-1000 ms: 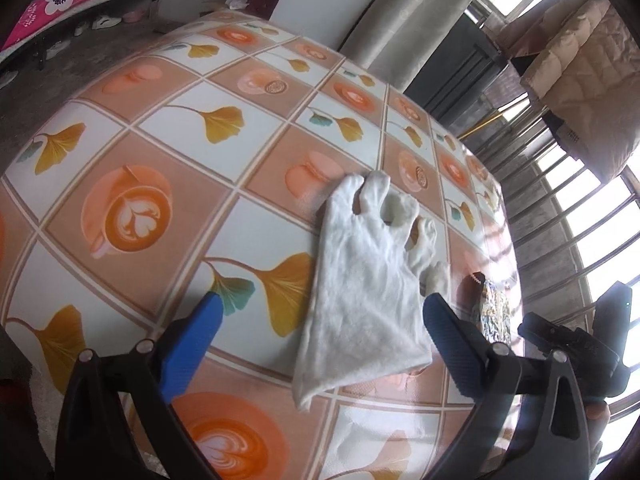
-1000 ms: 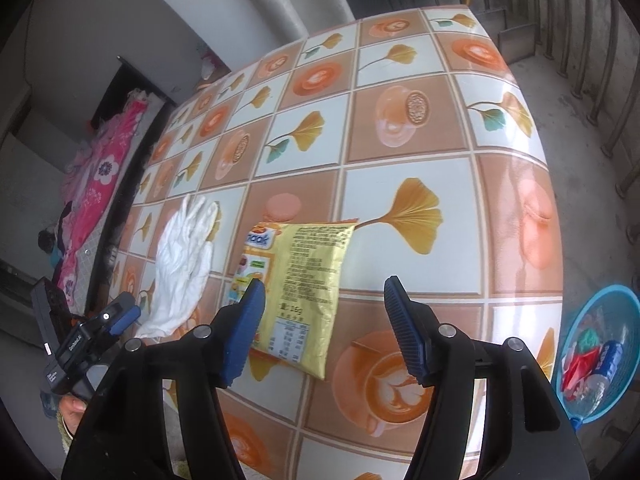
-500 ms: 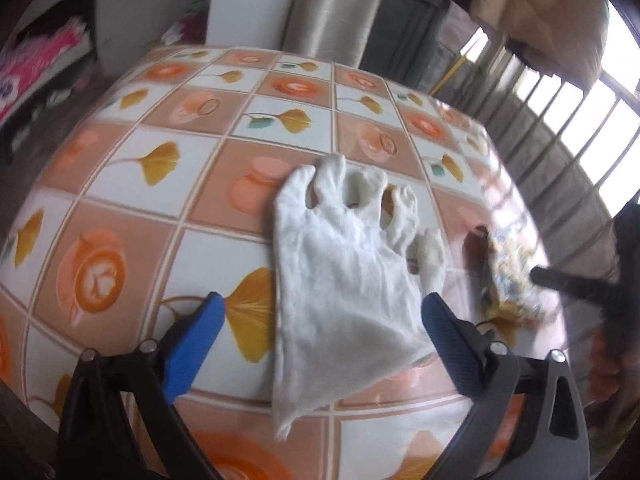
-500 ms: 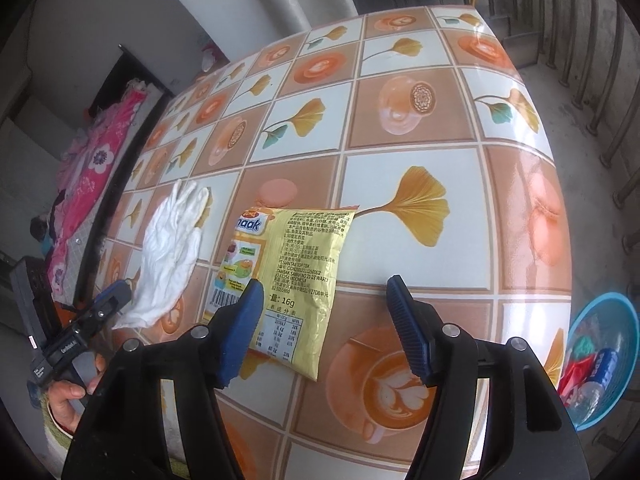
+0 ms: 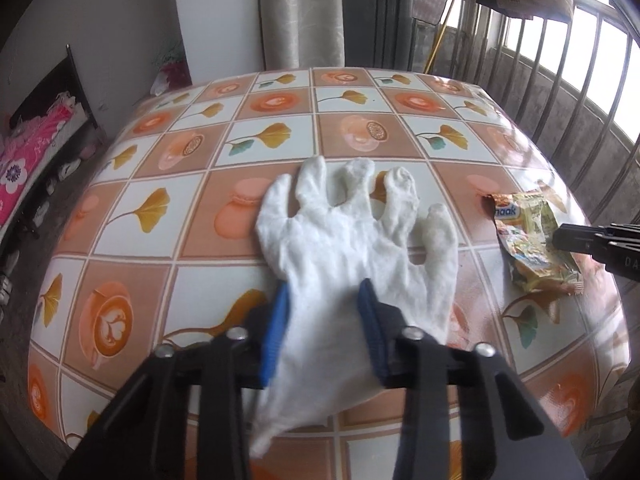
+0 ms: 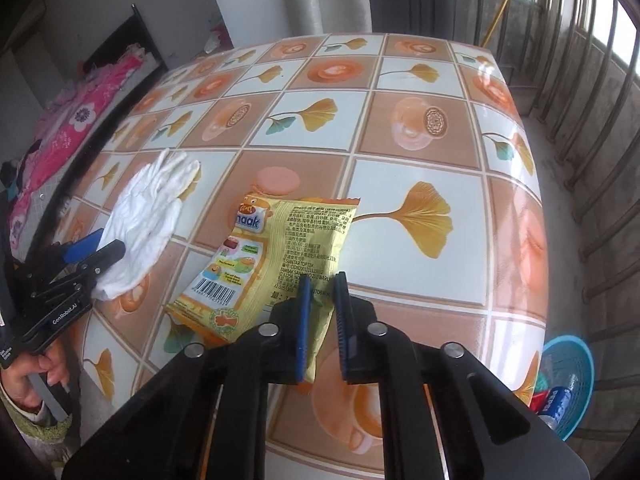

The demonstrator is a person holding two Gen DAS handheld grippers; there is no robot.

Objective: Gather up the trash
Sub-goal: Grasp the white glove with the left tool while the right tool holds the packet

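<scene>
A white glove lies on the patterned table. My left gripper is shut on the glove's cuff end; the glove's fingers still rest on the table. It also shows in the right wrist view. A yellow snack wrapper lies near the table's front edge. My right gripper is shut on the wrapper's near edge. The wrapper also shows in the left wrist view, at the right.
A blue basket with bottles and wrappers stands on the floor at the table's right. Metal railings run along the right. A bed with pink bedding is at the left, a grey curtain behind the table.
Both grippers have closed from wide open: the left on the glove's cuff, the right on the wrapper's near edge. Both have moved forward over the table.
</scene>
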